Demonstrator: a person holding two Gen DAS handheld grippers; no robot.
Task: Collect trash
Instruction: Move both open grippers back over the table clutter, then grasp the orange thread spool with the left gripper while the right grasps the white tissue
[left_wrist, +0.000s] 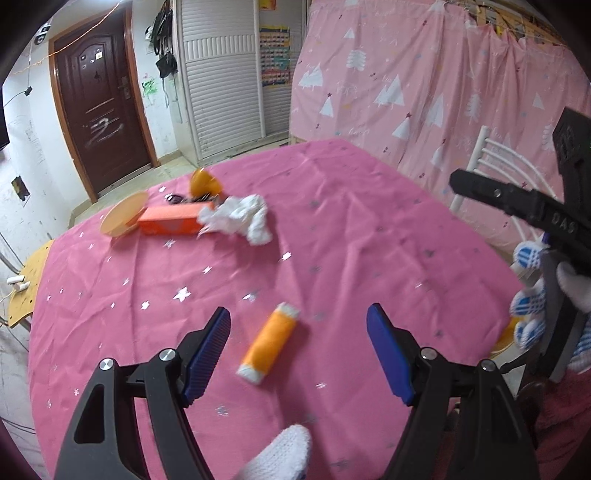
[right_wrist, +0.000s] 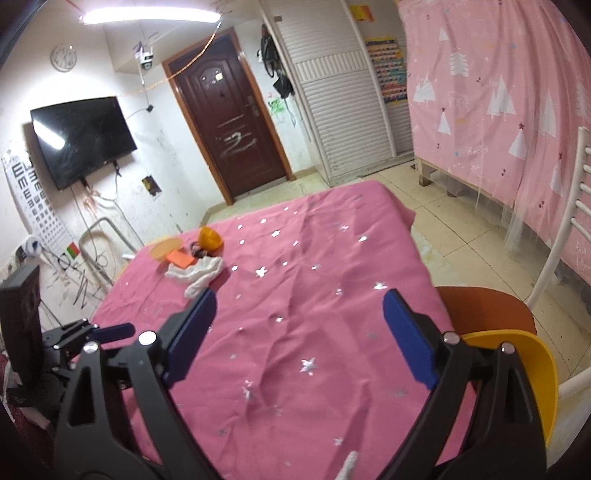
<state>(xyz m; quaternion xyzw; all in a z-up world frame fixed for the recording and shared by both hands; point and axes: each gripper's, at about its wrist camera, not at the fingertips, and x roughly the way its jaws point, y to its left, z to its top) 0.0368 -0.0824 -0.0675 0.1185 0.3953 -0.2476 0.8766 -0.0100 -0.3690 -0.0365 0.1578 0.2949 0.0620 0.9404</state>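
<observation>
An orange tube (left_wrist: 269, 343) with white ends lies on the pink tablecloth (left_wrist: 332, 229), just in front of my left gripper (left_wrist: 298, 314). That gripper is open and its blue pads stand apart from the tube. Farther back lie a crumpled white tissue (left_wrist: 243, 218), an orange box (left_wrist: 170, 221), an orange plate (left_wrist: 122, 218) and an orange cup (left_wrist: 203, 181). My right gripper (right_wrist: 300, 295) is open over bare cloth with nothing between its fingers. The tissue (right_wrist: 199, 273), box (right_wrist: 181, 258) and cup (right_wrist: 210, 238) lie beyond its left finger.
A yellow container (right_wrist: 532, 369) sits at the table's right edge beside a chair with a brown seat (right_wrist: 487, 310) and a white back (right_wrist: 569, 221). A gloved hand (left_wrist: 532, 306) shows at the right. Pink curtains hang to the right; a dark door and a TV lie beyond.
</observation>
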